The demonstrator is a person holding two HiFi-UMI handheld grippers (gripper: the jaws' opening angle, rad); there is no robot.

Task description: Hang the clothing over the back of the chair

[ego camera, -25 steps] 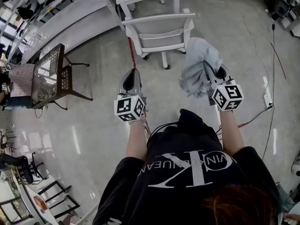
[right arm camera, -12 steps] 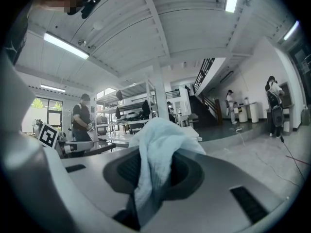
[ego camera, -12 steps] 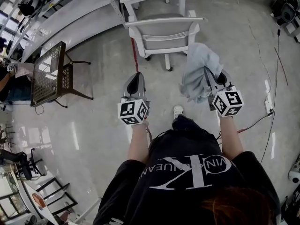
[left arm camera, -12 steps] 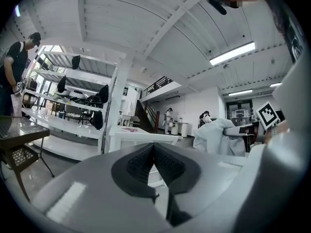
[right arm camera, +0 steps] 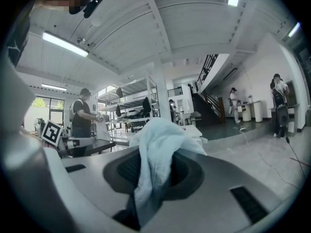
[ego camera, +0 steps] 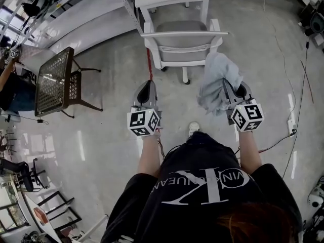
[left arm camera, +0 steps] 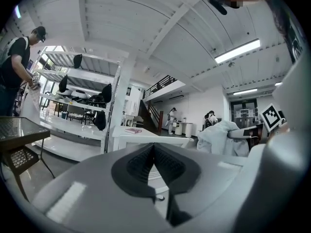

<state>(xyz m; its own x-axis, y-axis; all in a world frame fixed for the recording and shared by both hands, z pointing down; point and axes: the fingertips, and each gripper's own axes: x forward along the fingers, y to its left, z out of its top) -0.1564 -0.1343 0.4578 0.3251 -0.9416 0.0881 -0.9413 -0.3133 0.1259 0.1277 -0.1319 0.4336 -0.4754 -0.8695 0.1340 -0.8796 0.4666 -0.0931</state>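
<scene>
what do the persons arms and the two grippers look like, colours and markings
The left gripper and the right gripper both have grey tapered shells with dark ribbed pads. Each carries a white cube printed with black square markers at its rear. Thin wires trail near the left one. The person wears a black short-sleeved T-shirt with white lettering.

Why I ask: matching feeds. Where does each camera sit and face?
Head view: on the head, looking steeply down at the chair; torso, arms, left gripper, right gripper show.
Left gripper view: rides it, facing the chair; shut, empty jaws.
Right gripper view: rides it, facing forward; jaws clamp the clothing.
Shared: all show the clothing.
</scene>
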